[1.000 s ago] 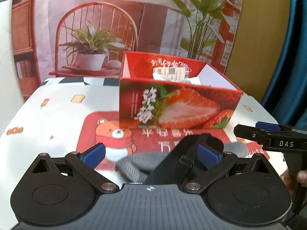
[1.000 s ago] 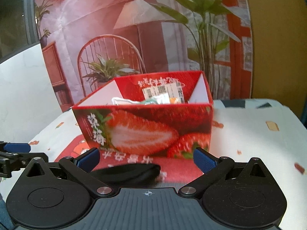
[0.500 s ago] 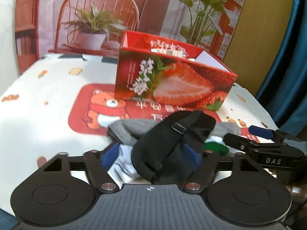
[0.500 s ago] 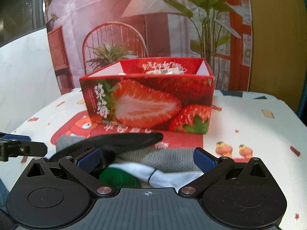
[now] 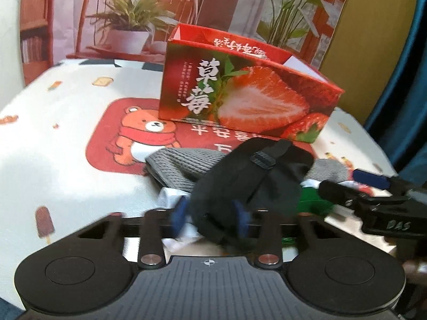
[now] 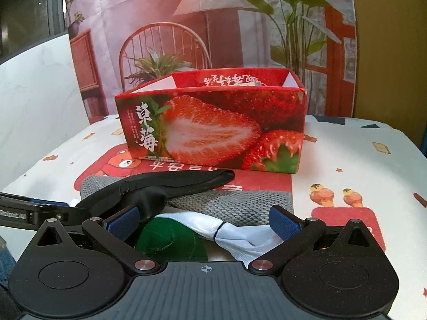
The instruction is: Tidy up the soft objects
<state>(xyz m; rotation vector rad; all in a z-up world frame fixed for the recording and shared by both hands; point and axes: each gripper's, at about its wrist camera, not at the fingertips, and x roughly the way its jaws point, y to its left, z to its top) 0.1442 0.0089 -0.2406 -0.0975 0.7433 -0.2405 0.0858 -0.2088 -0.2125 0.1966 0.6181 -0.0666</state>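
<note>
A pile of soft things lies on the table in front of a red strawberry box [image 5: 240, 96], also seen in the right wrist view [image 6: 213, 125]. On top is a black eye mask [image 5: 248, 181] with a strap, over a grey knitted cloth [image 5: 181, 165], a white cloth [image 6: 234, 229] and a green cloth [image 6: 170, 242]. My left gripper [image 5: 210, 217] is shut on the near end of the black eye mask [image 6: 149, 194]. My right gripper [image 6: 204, 222] is open, its fingers on either side of the white and green cloths.
The tablecloth [image 5: 53, 138] is white with a red bear mat [image 5: 128, 136]. The box holds some packets, mostly hidden. My right gripper shows at the right in the left wrist view [image 5: 373, 200]. A printed backdrop stands behind the table.
My left gripper has dropped low and closed on the black eye mask. My right gripper has come down over the pile, staying open.
</note>
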